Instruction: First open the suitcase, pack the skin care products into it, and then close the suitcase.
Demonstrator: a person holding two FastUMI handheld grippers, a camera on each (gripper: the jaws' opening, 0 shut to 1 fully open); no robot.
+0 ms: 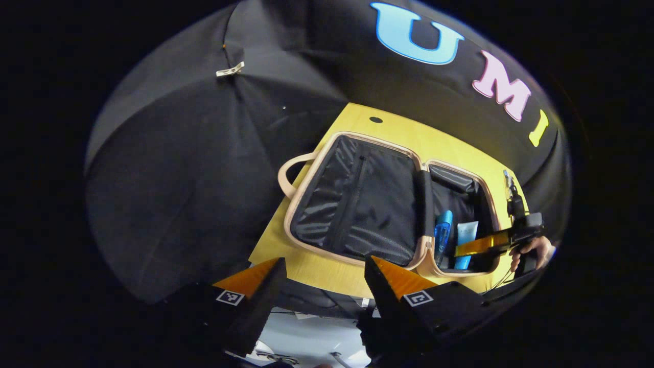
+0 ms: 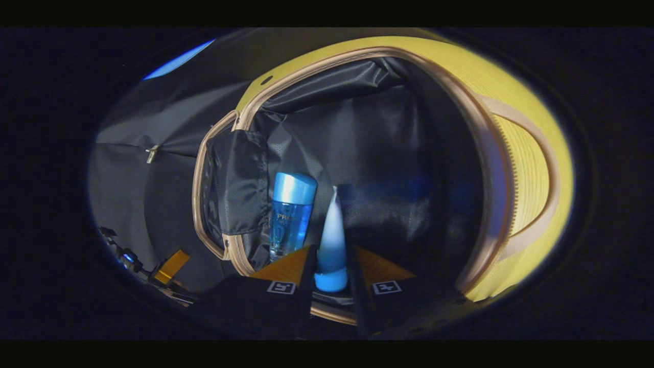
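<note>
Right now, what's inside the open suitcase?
A blue bottle and a white-and-blue tube, the tube between the right gripper fingers. The suitcase floor beneath them is hidden.

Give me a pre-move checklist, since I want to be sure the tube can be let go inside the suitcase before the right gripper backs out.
1. Suitcase open flat: ok.
2. Tube inside the deep half, between the right gripper fingers: ok.
3. Tube resting on the lining: cannot tell.
4. Blue bottle already packed, beside the tube: ok.
5. Left gripper open, off the table edge, away from the case: ok.
6. Other products left outside: cannot tell.
</note>
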